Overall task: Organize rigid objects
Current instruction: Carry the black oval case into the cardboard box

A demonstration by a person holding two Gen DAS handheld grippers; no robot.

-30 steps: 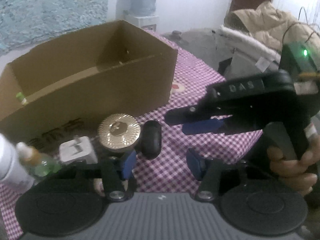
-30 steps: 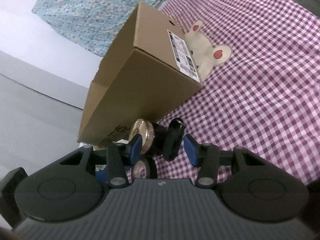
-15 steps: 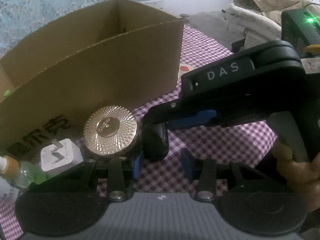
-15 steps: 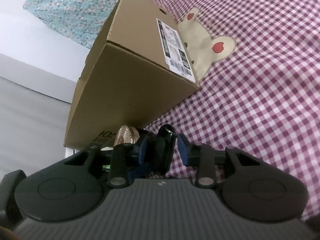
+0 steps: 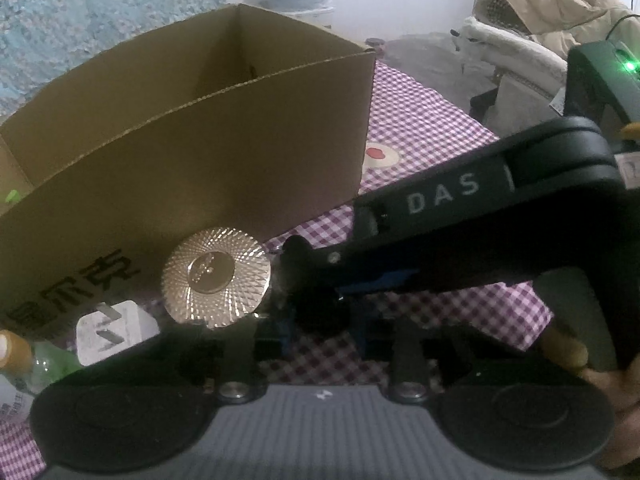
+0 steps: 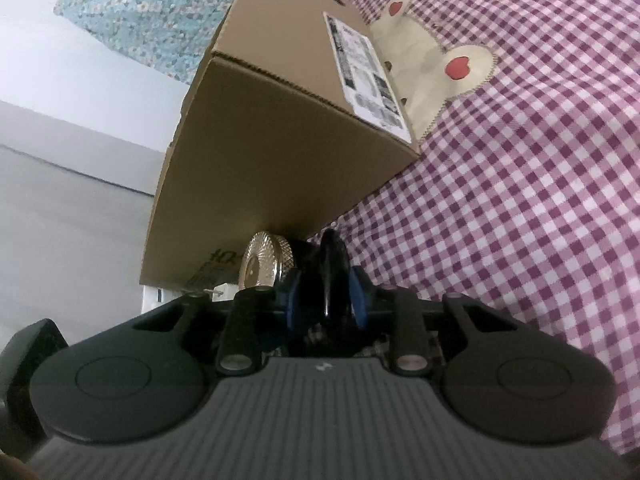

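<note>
A black jar with a gold ridged lid (image 5: 216, 278) lies on its side on the checked cloth, just in front of an open cardboard box (image 5: 192, 128). A black round piece (image 5: 316, 312) sits at the jar's right end. My right gripper (image 6: 326, 300) is shut on that black piece (image 6: 332, 268); the gold lid (image 6: 262, 266) shows to its left. My left gripper (image 5: 320, 330) has its blue pads either side of the same black piece, with the right gripper's arm (image 5: 460, 216) crossing above it.
A white plug adapter (image 5: 112, 330) and a small clear bottle with a tan cap (image 5: 24, 360) lie at the left by the box. The box has a white label (image 6: 366, 76) on its side. A bear patch (image 6: 436, 60) is on the cloth.
My right gripper moved in and closed on the black end of the jar. My left gripper moved forward and narrowed around the same piece.
</note>
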